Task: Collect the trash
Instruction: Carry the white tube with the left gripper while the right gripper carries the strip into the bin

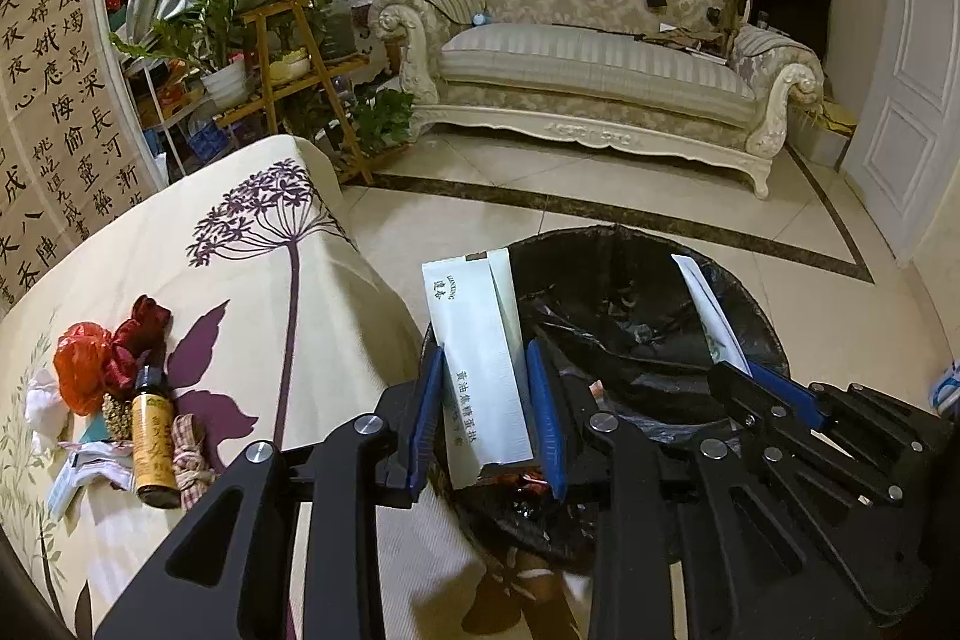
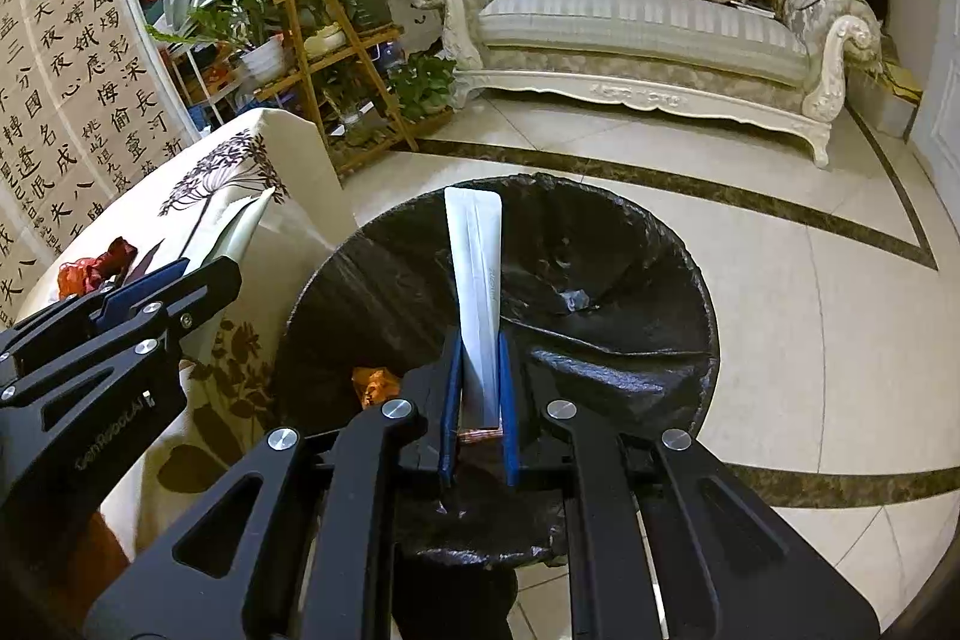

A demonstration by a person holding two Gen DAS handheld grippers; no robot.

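My left gripper (image 1: 487,403) is shut on a pale green snack wrapper (image 1: 480,340) and holds it upright over the left rim of the black-lined trash bin (image 1: 762,304). My right gripper (image 2: 480,394) is shut on a second white wrapper (image 2: 477,280), held upright over the bin (image 2: 660,280). Each gripper shows in the other's view: the right (image 1: 756,388), the left (image 2: 174,274). On the flower-print tablecloth (image 1: 258,280) lie a red plastic bag (image 1: 81,364), a dark red wrapper (image 1: 141,328), a small amber bottle (image 1: 153,442), a checked cloth bundle (image 1: 192,460) and white scraps (image 1: 90,466).
An orange wrapper (image 2: 375,385) lies inside the bin. A cream sofa (image 1: 600,58) stands across the tiled floor (image 1: 720,232). A wooden plant stand with pots (image 1: 288,46) is behind the table. A white door (image 1: 912,100) is at the right.
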